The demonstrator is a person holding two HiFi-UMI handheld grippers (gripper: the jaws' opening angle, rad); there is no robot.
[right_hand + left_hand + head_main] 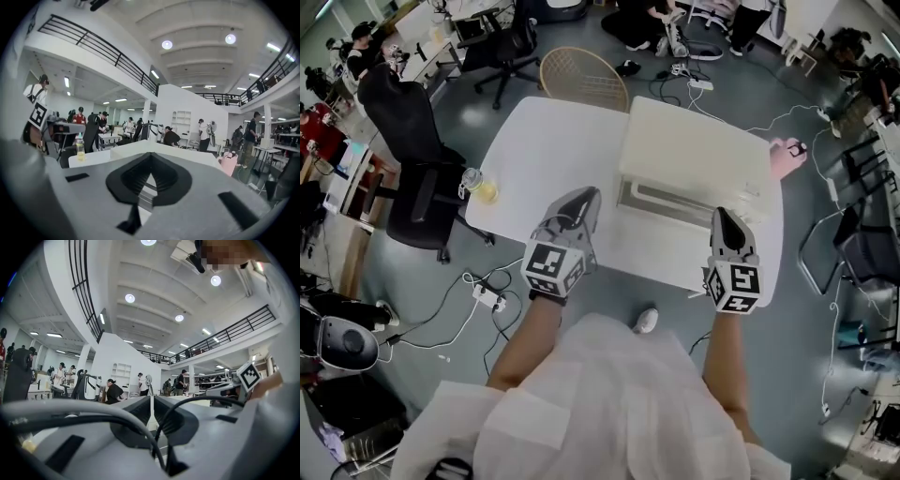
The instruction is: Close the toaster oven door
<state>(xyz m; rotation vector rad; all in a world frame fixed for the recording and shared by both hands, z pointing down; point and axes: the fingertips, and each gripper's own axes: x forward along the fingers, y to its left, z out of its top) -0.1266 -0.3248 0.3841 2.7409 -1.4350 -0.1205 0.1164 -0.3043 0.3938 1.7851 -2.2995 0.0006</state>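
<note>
A cream-white toaster oven (694,155) stands on the white table (544,150), its front with the long grey window strip (667,201) turned toward me. The door looks upright against the body. My left gripper (589,195) is over the table just left of the oven's front corner, jaws together with nothing between them. My right gripper (721,216) hovers by the right part of the oven front, also shut and empty. In the right gripper view the oven's top (154,146) lies just beyond the closed pads (140,176). The left gripper view shows its pads (136,416) meeting.
A small bottle of yellow liquid (478,186) stands at the table's left edge. A pink object (786,156) sits at the far right edge. A black office chair (412,159) is to the left and a wicker chair (581,75) behind the table. Cables and a power strip (487,298) lie on the floor.
</note>
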